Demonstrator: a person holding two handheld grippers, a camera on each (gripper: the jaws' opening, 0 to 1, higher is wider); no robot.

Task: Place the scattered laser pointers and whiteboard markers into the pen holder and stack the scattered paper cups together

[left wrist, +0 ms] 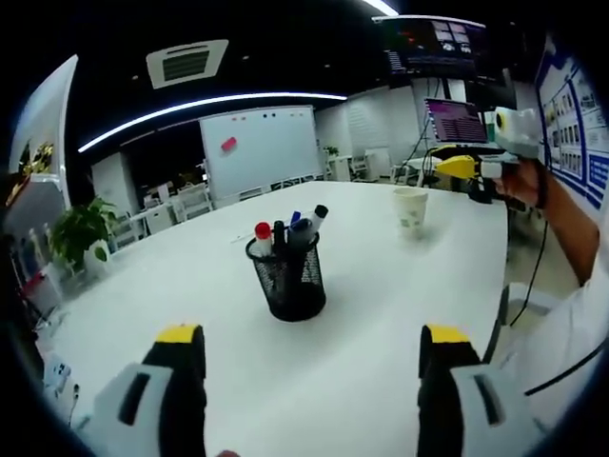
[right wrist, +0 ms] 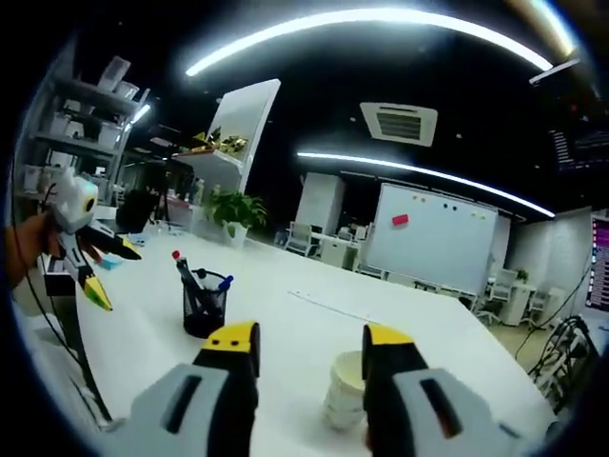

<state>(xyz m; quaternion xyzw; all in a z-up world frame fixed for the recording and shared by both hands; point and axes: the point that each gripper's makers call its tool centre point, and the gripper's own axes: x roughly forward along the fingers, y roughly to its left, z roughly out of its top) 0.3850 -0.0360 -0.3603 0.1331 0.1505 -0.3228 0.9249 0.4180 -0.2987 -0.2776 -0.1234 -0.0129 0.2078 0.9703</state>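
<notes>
With markers already standing in the pen holder (left wrist: 288,276) mid-counter (left wrist: 381,314) and the stacked paper cups (right wrist: 347,390) near its far edge, both left tongs (left wrist: 309,347) and right tongs (right wrist: 309,347) gape wide and empty, so a quick scan for strays seems wise.
</notes>
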